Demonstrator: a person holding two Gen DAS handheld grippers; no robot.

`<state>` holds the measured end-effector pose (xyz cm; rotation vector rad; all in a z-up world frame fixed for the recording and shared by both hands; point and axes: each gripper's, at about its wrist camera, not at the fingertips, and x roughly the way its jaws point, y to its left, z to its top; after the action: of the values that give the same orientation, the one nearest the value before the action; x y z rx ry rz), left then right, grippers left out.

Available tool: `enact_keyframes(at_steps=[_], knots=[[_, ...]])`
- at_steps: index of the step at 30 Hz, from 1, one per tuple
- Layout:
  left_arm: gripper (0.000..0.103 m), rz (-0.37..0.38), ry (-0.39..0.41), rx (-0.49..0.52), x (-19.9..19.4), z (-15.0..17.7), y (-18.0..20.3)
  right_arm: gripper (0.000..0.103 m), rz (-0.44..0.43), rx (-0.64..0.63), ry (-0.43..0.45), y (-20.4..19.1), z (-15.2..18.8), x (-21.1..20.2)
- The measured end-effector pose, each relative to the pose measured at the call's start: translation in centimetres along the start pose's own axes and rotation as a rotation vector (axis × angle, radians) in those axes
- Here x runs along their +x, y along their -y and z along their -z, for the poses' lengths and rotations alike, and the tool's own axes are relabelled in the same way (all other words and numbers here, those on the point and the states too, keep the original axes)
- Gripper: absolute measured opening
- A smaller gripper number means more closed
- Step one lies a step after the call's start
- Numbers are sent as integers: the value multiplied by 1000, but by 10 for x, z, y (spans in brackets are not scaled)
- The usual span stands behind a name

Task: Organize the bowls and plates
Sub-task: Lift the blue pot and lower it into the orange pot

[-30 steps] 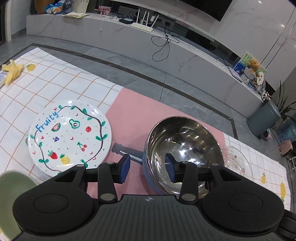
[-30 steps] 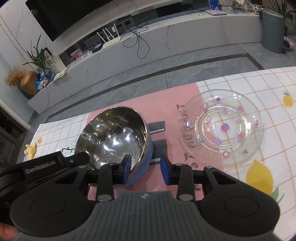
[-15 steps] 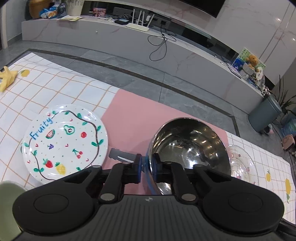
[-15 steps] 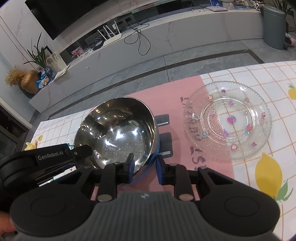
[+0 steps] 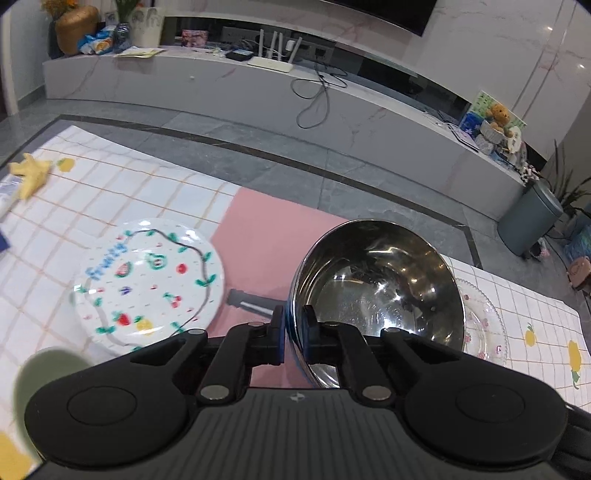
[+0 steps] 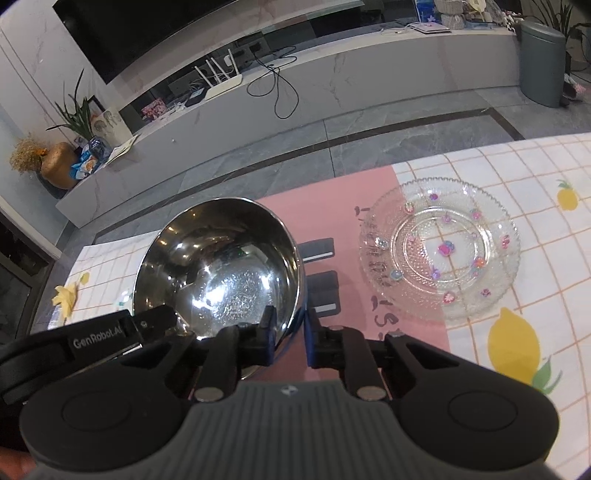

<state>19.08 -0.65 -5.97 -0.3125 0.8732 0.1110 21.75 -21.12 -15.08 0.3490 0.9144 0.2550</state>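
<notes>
- We see a floor of large grey stone tiles [image 5: 280, 147] with a dark inlaid border strip [image 5: 332, 173] running across it.
- We see a long, low white marble-look media bench [image 5: 229, 88] along the far wall, and a black television screen [image 6: 147, 33] above it.
- A white router with upright antennas [image 5: 275, 61] sits on the bench, with black cables [image 5: 314, 99] hanging down its front.
- At one end we see a round golden vase [image 6: 59, 170] and a green leafy plant [image 6: 77, 114].
- At the other end a grey-blue cylindrical bin [image 5: 528, 225] stands on the floor.
- The walls are pale marble-look panels [image 5: 517, 48], glossy with light.
</notes>
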Motion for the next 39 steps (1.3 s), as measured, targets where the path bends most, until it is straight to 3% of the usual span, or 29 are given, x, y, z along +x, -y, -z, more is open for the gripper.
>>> enact_keyframes(at_steps=[4, 22, 32, 39], knots=[[8, -45, 23, -28, -34, 3, -3, 13, -48, -7, -2, -9, 3, -24], [10, -98, 33, -74, -157, 43, -38, 14, -242, -110, 19, -47, 58, -146], [10, -73, -23, -152, -200, 84, -75, 15, -308, -183, 7, -65, 110, -190], [11, -83, -155, -212, -203, 123, -104, 15, -331, -228, -76, -65, 150, -193]])
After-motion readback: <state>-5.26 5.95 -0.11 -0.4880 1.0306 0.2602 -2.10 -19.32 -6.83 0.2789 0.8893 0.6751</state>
